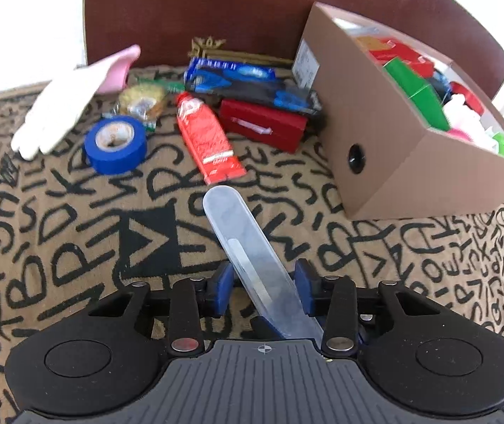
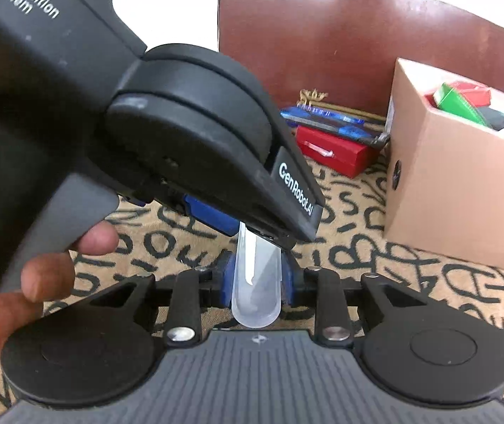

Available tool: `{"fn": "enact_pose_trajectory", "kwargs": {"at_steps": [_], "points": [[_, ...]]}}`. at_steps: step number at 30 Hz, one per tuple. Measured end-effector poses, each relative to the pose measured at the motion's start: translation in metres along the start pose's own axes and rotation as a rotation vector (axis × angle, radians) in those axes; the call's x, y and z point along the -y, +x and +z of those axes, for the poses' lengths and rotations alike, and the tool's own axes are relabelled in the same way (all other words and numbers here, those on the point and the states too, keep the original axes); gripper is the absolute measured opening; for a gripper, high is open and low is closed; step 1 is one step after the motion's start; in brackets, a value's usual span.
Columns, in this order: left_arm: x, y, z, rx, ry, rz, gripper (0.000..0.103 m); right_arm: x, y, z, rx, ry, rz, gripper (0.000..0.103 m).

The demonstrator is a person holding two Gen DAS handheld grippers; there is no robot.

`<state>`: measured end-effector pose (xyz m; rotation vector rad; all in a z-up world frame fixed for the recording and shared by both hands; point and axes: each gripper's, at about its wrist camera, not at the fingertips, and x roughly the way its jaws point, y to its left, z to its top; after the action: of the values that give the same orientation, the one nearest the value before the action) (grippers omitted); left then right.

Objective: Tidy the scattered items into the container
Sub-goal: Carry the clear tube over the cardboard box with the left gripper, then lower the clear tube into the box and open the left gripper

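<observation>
- My left tongs (image 1: 264, 291) are closed on a clear plastic case (image 1: 248, 247), the blue pads pressing its two sides; a pale slim strip lies inside it, and its rounded end points out over the patterned cloth (image 1: 75, 240).
- My right tongs (image 2: 256, 284) grip the other rounded end of the same clear case (image 2: 257, 282), so it is held between both tools above the cloth.
- In the right wrist view the black body of my left tool (image 2: 188, 134) covers most of the case and the left half of the scene; my left hand (image 2: 40, 275) wraps its handle.
- What the strip inside the case is, I cannot make out.
- Ahead lie a red tube (image 1: 207, 137), a roll of blue tape (image 1: 116, 144), a white glove (image 1: 57, 113) with a pink one partly under it, a round wrapped packet (image 1: 142, 100), a red box (image 1: 264, 125) and a blue-and-black pack (image 1: 248, 84) resting on it.
- The cardboard box (image 1: 375, 148) stands to the right, already holding red, green and pink items, its far corner cut off by the frame.
- A dark brown chair back (image 1: 234, 10) rises behind everything.
</observation>
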<state>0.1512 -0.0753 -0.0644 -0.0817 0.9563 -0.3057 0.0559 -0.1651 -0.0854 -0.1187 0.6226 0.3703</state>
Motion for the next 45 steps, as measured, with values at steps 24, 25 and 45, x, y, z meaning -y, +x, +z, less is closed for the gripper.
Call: {"fn": "enact_pose_trajectory", "kwargs": {"at_steps": [24,25,45], "points": [[0.158,-0.041,0.119,0.286,0.216,-0.199,0.046,0.147,-0.082,0.068,0.347,0.092,-0.255,0.031],[0.164,-0.034,0.124,0.28,0.221,-0.214,0.047,0.157,-0.08,0.068,0.346,0.102,-0.268,0.031],[0.212,0.072,0.17,0.206,0.273,-0.275,0.09,0.267,-0.024,0.063,0.265,0.168,-0.421,0.037]]}}
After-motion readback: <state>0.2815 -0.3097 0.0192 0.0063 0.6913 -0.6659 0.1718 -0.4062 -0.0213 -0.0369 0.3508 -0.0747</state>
